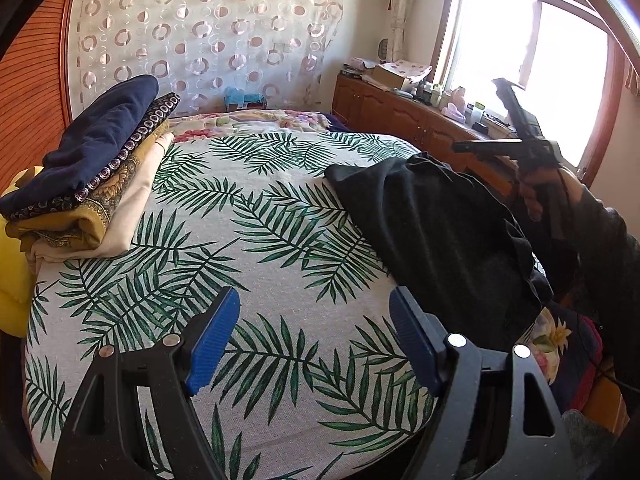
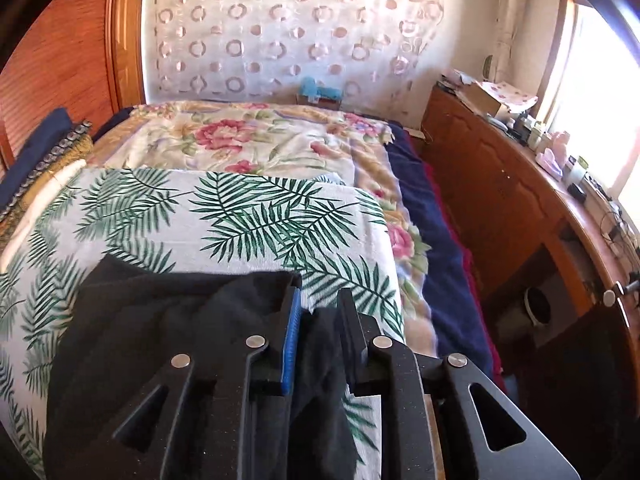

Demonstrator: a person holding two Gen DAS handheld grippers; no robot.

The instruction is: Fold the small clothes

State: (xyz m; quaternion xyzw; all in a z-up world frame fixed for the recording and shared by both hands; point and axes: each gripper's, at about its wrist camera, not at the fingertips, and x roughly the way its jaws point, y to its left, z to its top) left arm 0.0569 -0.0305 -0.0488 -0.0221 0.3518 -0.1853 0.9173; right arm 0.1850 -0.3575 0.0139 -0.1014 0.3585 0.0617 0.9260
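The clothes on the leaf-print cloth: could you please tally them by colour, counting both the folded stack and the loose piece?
Navy blue, top of the stack: 1
Dark with a ring-pattern border: 1
Mustard yellow print: 1
Cream, bottom of the stack: 1
Black, lying loose, an edge between the right gripper fingers: 1
Total: 5

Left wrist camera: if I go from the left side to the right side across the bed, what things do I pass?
Yellow thing → folded clothes pile → leaf cloth → black garment → hand with the right tongs.
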